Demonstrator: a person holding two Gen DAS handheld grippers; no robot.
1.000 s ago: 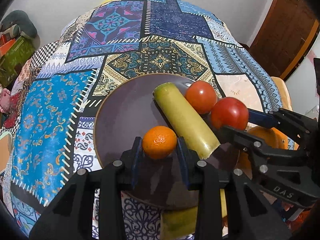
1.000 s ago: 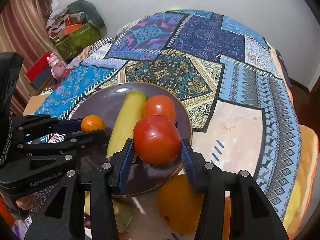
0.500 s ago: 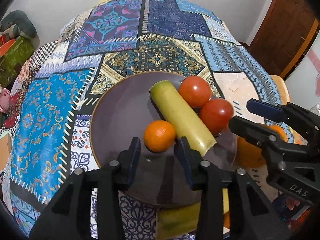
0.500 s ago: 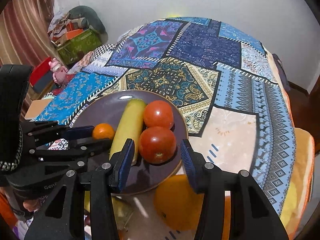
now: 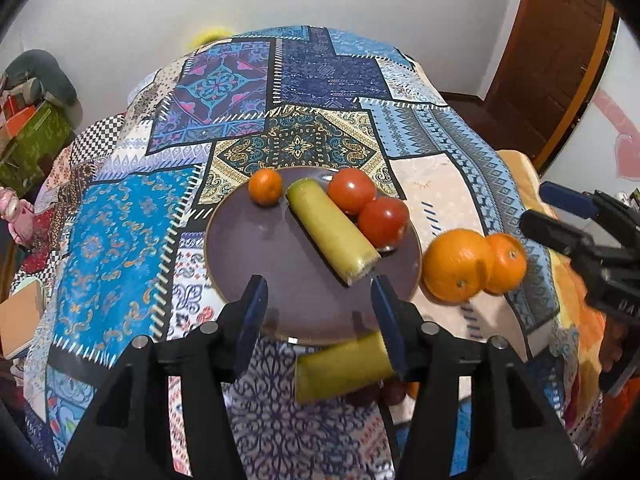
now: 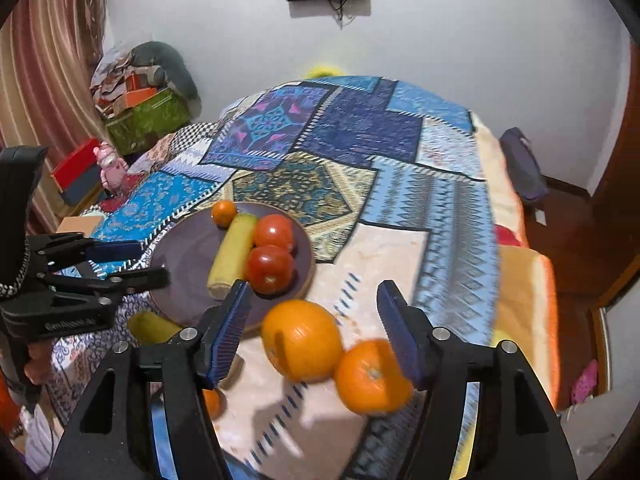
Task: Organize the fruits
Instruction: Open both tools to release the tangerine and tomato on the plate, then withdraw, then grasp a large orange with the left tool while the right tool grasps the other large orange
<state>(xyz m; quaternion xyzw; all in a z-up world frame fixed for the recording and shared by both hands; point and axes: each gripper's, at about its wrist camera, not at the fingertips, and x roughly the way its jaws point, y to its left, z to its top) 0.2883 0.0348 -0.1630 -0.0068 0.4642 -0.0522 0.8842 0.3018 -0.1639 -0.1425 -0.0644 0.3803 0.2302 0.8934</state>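
Note:
A dark purple plate [image 5: 248, 256] [image 6: 184, 264] lies on the patchwork cloth. On it are a small mandarin [image 5: 265, 187] [image 6: 224, 213], a yellow-green cylinder fruit [image 5: 332, 232] [image 6: 232, 254] and two tomatoes [image 5: 352, 191] [image 5: 383, 221] [image 6: 269, 269]. My left gripper [image 5: 320, 316] is open and empty above the plate's near rim. My right gripper [image 6: 314, 332] is open and empty above two oranges [image 6: 302, 340] [image 6: 370, 376] that lie on the cloth right of the plate [image 5: 456, 266]. A second yellow-green piece [image 5: 344, 368] lies under the left fingers.
The cloth covers a raised surface; its far half [image 5: 300, 80] holds nothing. Boxes and bags [image 6: 140, 108] stand at the left by a curtain. A wooden door [image 5: 552, 52] is at the right. A small orange fruit [image 6: 212, 402] lies partly hidden under the right gripper.
Both grippers have let go of their fruit and pulled back and up. The mandarin and the second tomato now rest on the plate. The two oranges have come into view.

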